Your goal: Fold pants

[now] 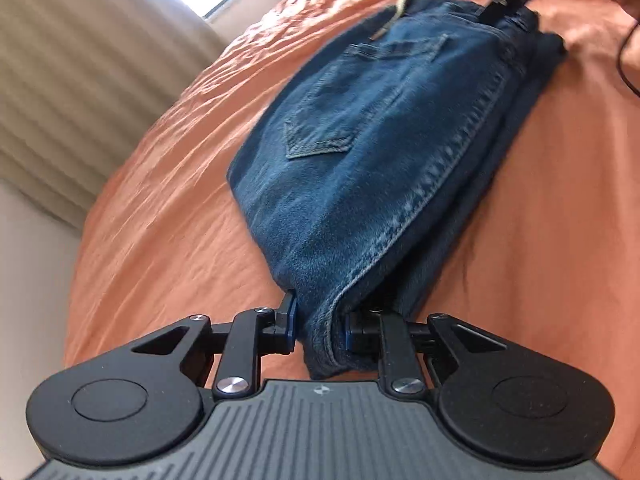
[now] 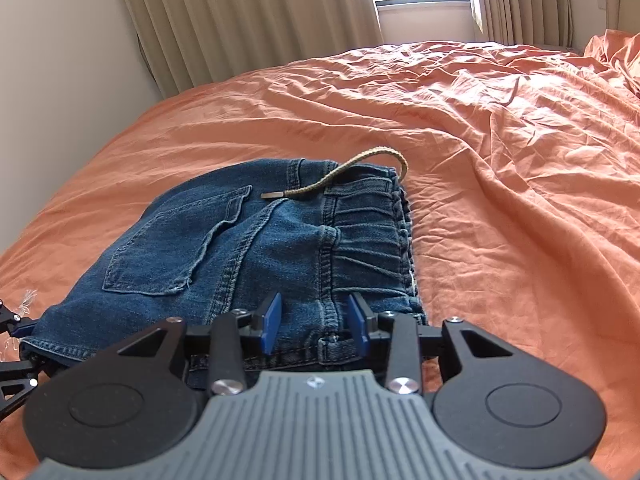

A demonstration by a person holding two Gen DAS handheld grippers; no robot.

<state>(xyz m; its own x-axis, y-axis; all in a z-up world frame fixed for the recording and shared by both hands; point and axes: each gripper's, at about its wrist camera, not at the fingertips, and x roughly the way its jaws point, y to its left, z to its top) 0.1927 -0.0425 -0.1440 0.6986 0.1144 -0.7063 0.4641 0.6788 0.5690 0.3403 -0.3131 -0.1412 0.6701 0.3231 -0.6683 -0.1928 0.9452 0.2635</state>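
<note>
Left wrist view puts our left tool [image 1: 320, 330] clamped on the near end of the pants [image 1: 372, 152], its blue pads pressed into a thick bundle of denim layers. The pants lie folded into a compact stack on the orange bed sheet [image 1: 160, 184], back pocket up.

We judge the main risk here to be the stack slipping apart. The bundle is several layers deep, and a pinch may catch only the outer ones, so a lift or drag could peel the top fold away from the layers beneath. The sheet is loose and wrinkled, so it may ride along with the denim if we pull across it.

In the right wrist view our right tool [image 2: 314, 322] stands partly open, pads on either side of the belt loop seam at the near edge of the pants [image 2: 224, 248], not visibly pressing on cloth. If it closes there it may grab only the waistband and rumple the fold.

The denim looks heavy and stiff, mid blue with pale worn seams, doubled stitching and a gathered elastic waistband [image 2: 372, 232] on the right. A braided tan drawstring [image 2: 352, 172] with a metal tip loops loosely over the far edge; we think it could snag a pad or trail out of the fold. Pale pleated curtains [image 2: 248, 16] hang behind the bed.
</note>
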